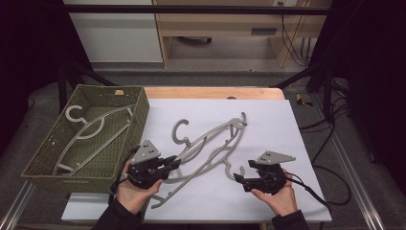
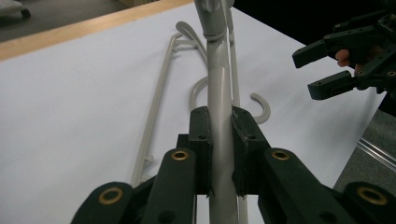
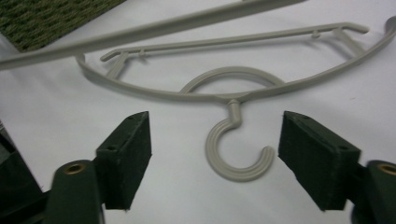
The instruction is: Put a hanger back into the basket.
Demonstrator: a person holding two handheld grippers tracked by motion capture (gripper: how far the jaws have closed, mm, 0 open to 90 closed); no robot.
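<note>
Dark sleeves at both wrists; each black hand-held gripper, left and right, carries a grey three-cornered plate, brass-ringed pivots, and a trailing black cable.

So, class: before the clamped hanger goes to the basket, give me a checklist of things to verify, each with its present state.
1. Left gripper shut on the held hanger: ok.
2. Right gripper open, gripping nothing: ok.
3. Second hanger lying flat on the white sheet, hook between the open jaws, untouched: ok.
4. Held hanger free of the second hanger: cannot tell; they overlap in the high view.
5. Basket has room beside the hanger in the basket: ok.
</note>
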